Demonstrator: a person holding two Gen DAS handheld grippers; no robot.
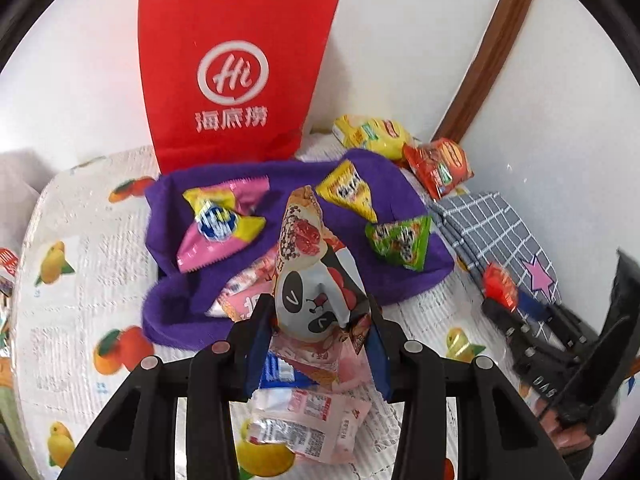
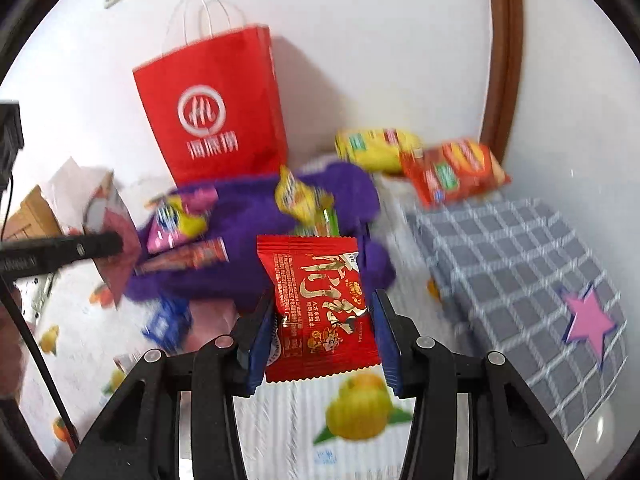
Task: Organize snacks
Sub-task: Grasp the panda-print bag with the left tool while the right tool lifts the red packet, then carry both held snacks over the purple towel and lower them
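Note:
My left gripper (image 1: 318, 322) is shut on a panda-print snack packet (image 1: 308, 280) and holds it upright above the near edge of a purple cloth (image 1: 400, 200). The cloth carries a pink-and-yellow packet (image 1: 220, 222), a yellow triangular packet (image 1: 348, 190) and a green triangular packet (image 1: 400, 240). Pink packets (image 1: 312, 412) lie below the left gripper. My right gripper (image 2: 324, 320) is shut on a red snack packet (image 2: 316, 308) above the tablecloth. The right gripper (image 1: 500, 292) also shows at the right of the left wrist view with the red packet (image 1: 498, 286).
A red paper bag (image 1: 232, 80) stands against the white wall behind the cloth. A yellow chip bag (image 1: 372, 136) and a red chip bag (image 1: 440, 166) lie at the back right. A grey checked folded cloth (image 2: 512, 264) with a pink star lies to the right on the fruit-print tablecloth (image 1: 80, 280).

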